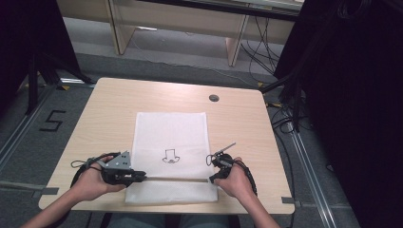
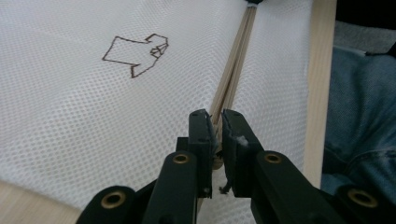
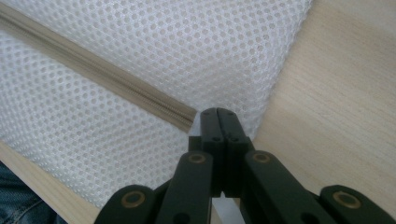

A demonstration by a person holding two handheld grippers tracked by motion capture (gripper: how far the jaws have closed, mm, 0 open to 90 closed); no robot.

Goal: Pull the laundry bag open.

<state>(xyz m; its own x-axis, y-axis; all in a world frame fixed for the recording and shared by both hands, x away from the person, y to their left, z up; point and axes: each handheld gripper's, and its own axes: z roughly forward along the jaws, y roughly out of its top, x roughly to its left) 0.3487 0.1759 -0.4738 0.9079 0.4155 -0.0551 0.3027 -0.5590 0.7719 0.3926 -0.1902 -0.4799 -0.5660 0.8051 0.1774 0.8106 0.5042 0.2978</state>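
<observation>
A white mesh bag [image 1: 171, 128] lies flat on the wooden table [image 1: 109, 109], with a small brown hat drawing [image 1: 171, 156] on it. A tan zipper [image 1: 176, 179] runs across the bag near the front edge. My left gripper [image 1: 142, 177] is at the zipper's left end. In the left gripper view its jaws [image 2: 217, 116] stand nearly together, pinching the zipper slider [image 2: 215, 161], and the zipper [image 2: 233, 70] runs away from them past the hat drawing [image 2: 135, 53]. My right gripper [image 1: 211, 179] is at the zipper's right end, shut [image 3: 218, 112] on the mesh bag [image 3: 187, 46] just beside the zipper's tip [image 3: 184, 119].
A round cable hole [image 1: 214, 98] sits in the table at the back right. The table's front edge [image 2: 320, 70] is close behind the bag, with the person's jeans [image 2: 364, 102] beyond it. Bare wood [image 3: 336, 93] lies to the right of the bag.
</observation>
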